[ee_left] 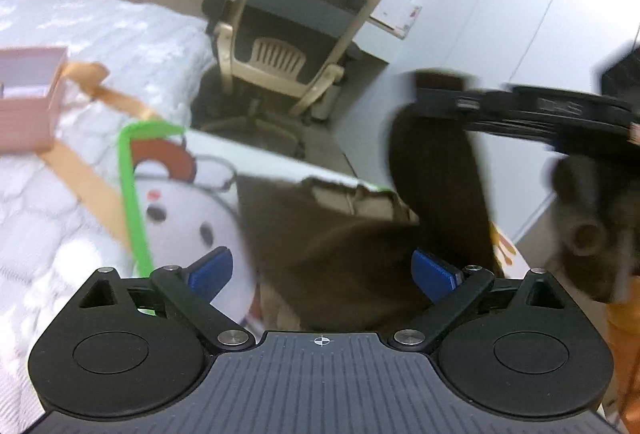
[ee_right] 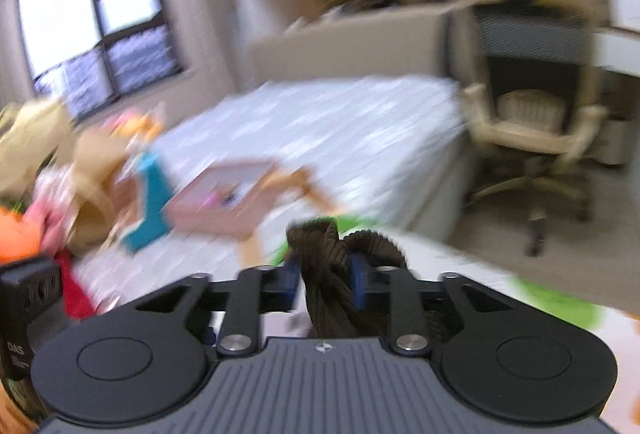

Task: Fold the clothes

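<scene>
A dark brown ribbed garment [ee_left: 332, 254] lies bunched on a white mat with a green border and a snowman print [ee_left: 180, 209]. My left gripper [ee_left: 322, 274] hovers just above it, open, its blue pads [ee_left: 212, 274] wide apart with cloth below the gap. A strip of the same brown garment [ee_left: 440, 173] hangs from my right gripper [ee_left: 448, 93], seen upper right in the left wrist view. In the right wrist view my right gripper [ee_right: 326, 274] is shut on a bunched fold of the brown garment [ee_right: 324, 266].
A bed with a white quilt [ee_left: 120, 33] holds a pink box [ee_left: 28, 101] with tan ribbon. A beige office chair [ee_left: 288, 45] stands beyond the mat on grey floor. Toys and bags [ee_right: 60, 173] pile up at the left in the right wrist view.
</scene>
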Tool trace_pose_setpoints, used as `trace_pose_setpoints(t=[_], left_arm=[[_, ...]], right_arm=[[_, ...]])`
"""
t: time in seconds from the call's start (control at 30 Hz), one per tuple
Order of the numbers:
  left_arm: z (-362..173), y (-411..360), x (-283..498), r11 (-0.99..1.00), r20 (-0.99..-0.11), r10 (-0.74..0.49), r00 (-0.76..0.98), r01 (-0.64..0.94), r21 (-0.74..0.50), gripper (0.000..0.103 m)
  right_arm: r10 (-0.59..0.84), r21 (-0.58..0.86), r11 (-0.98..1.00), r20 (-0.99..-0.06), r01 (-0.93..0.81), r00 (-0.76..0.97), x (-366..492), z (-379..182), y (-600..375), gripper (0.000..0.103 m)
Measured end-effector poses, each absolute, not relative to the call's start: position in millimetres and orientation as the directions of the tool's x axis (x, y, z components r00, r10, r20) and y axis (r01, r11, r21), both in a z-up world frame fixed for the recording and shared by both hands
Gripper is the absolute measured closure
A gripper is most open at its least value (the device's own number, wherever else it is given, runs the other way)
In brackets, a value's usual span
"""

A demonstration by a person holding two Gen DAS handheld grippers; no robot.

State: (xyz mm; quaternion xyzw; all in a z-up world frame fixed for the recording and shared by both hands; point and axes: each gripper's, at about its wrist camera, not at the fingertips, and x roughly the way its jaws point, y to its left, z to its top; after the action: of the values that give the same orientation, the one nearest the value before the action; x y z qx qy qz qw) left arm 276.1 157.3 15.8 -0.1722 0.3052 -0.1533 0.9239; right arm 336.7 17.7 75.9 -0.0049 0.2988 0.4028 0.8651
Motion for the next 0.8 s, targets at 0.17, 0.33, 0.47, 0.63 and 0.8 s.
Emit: trace_pose_setpoints(t=[0.17, 0.33, 0.47, 0.63, 0.8], left_arm=[[12, 153, 274, 0.879, -0.512, -0.438, 0.739, 0.232, -0.417, 0.003], [-2, 126, 308, 0.912, -0.566, -0.378, 0.733, 0.19, -0.363, 0.003], [-21, 106, 334, 0.953, -0.633, -0.284, 0.72, 0.14, -0.268, 0.034], [-10, 86, 341, 0.975, -0.619, -0.222, 0.753, 0.182, -0.128, 0.09], [46, 87, 318, 0.978, -0.418, -0.196, 0.887, 0.206, -0.023, 0.089]], right_arm=[[0.722, 0.219, 0.646, -0.487, -0.731, 0.492, 323, 82, 14, 0.034], [0.609, 0.089, 0.761, -0.439, -0.642, 0.661, 306, 93, -54, 0.02], [0.517, 0.064, 0.83, -0.459, -0.554, 0.723, 299, 64, -102, 0.02], [0.411, -0.013, 0.879, -0.485, -0.476, 0.772, 298, 28, -144, 0.02], [0.35, -0.116, 0.894, -0.423, -0.433, 0.836, 308, 26, -152, 0.02]])
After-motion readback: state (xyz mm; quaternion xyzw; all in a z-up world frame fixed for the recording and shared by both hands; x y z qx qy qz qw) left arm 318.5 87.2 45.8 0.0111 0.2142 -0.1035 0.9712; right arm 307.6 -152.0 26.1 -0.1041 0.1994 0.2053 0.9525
